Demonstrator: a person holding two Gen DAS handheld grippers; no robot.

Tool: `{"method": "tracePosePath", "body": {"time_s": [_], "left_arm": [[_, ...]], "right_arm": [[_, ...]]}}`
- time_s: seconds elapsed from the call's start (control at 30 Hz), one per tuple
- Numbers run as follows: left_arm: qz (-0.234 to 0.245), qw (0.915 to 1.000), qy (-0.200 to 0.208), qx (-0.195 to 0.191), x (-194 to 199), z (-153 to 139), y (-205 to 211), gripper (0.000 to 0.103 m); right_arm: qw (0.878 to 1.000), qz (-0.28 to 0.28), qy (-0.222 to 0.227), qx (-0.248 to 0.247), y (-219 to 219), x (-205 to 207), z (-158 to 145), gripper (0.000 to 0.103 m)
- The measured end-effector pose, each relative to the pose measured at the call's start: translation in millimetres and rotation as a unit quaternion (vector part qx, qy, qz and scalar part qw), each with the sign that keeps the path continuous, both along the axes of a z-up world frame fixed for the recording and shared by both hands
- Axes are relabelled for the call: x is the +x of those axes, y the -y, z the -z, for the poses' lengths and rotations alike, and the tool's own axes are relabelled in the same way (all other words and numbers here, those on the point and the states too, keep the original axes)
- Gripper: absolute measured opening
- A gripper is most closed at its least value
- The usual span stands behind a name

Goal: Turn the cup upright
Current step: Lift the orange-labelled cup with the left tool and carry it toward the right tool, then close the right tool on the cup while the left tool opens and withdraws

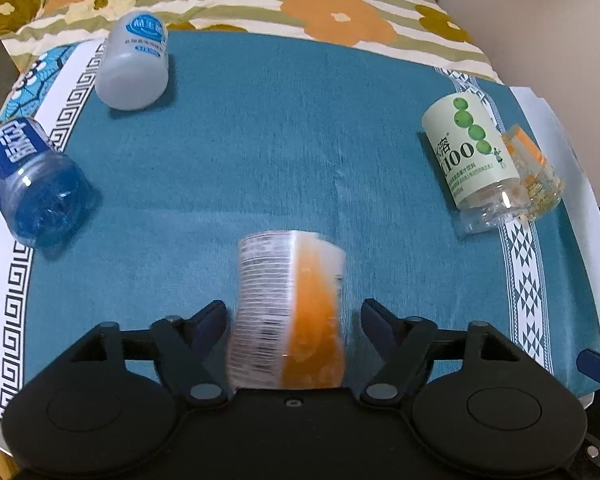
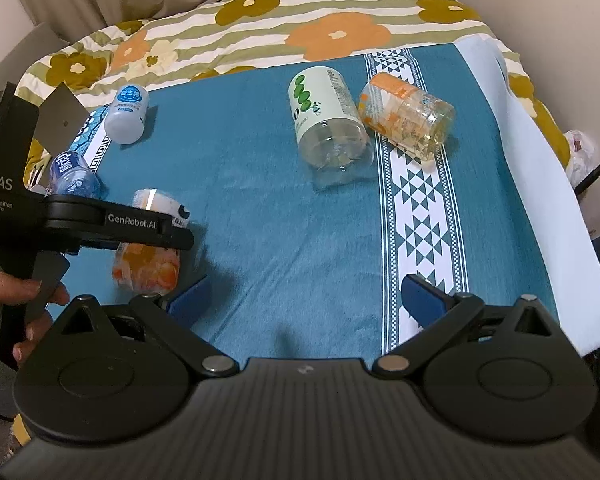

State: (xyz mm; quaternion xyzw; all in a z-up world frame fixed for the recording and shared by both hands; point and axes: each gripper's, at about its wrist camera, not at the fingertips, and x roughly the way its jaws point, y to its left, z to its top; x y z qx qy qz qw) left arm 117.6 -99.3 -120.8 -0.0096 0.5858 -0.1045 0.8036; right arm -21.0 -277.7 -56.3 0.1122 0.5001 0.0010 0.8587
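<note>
The step in hand looks like the approach to a grasp: the left gripper (image 1: 292, 316) is spread around the orange cup (image 1: 290, 312), which lies on its side on the blue cloth (image 1: 260, 140), low and centre in the left wrist view. Its fingers (image 1: 208, 320) flank the cup, the left one at or almost at the wall, the right one clearly apart; the cup is blurred, so contact is uncertain. The next move, I judge, calls for closing on the cup's sides, lifting, and turning the wrist until the cup stands upright.

In the right wrist view the same cup (image 2: 148, 256) sits at lower left under the left gripper's arm. The right gripper (image 2: 306, 300) is spread wide and empty, over bare cloth, well apart from the cup.

Four other containers lie tipped: a green-label one (image 1: 466, 152), a clear orange-printed one (image 2: 406, 114), a white one (image 1: 134, 68), a blue one (image 1: 32, 184).
</note>
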Motion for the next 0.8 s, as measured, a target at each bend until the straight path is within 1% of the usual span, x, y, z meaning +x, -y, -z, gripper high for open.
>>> {"method": "tracePosePath", "body": {"time_s": [0.2,0.27,0.33,0.47,0.53,0.63,0.73,0.8], "left_arm": [[0.005,1.0000,0.005,-0.001,-1,-6,-1,0.079],[0.005,1.0000,0.007,-0.003,-2,-9,-3,0.082],[0.003,0.9999,0.011,-0.007,-4,-13,-5,0.087],[0.002,0.9997,0.018,-0.013,-6,-24,-12,0.091],[0.000,0.9996,0.025,-0.015,-9,-32,-18,0.096],[-0.004,0.9991,0.039,-0.016,-15,-46,-32,0.097],[-0.004,0.9985,0.054,-0.004,-22,-58,-47,0.098],[-0.002,0.9979,0.065,0.010,-26,-63,-55,0.098]], "right_arm": [[1.000,-0.002,-0.002,0.002,-7,-4,-1,0.103],[1.000,-0.003,0.000,0.000,-10,-5,-3,0.103],[1.000,-0.004,0.002,0.000,-11,-5,-6,0.103],[1.000,-0.006,0.005,0.000,-13,-4,-14,0.103],[1.000,-0.007,0.004,0.007,-13,-3,-18,0.103],[1.000,-0.006,-0.002,0.016,-12,1,-24,0.103],[1.000,-0.006,-0.006,0.025,-13,9,-30,0.103],[0.999,-0.009,-0.013,0.042,-16,18,-34,0.103]]}}
